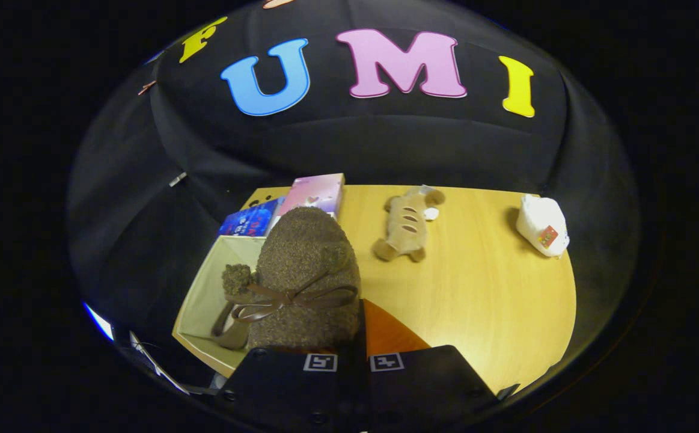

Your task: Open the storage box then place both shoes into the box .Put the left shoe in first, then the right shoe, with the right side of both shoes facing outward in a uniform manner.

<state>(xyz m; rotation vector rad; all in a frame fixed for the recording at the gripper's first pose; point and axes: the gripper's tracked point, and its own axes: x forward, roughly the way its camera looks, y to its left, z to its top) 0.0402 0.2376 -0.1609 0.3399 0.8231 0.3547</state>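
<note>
My gripper (352,355), fingers nearly together, pinches the fuzzy brown bow-tied shoe (304,276) above the open cream fabric storage box (205,288) at ten o'clock. I should lower it slowly, keeping its sides aligned, beside the other shoe's pompom (237,278).

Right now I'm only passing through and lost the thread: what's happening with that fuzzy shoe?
A hand-held gripper has its fingers closed on a brown fuzzy shoe with a bow, holding it over the open storage box at the wooden table's near corner. Whether another shoe already lies inside is hard to tell. Beyond the fingers, a plush toy and a white packet lie on the table, with small cartons behind the storage box.
</note>
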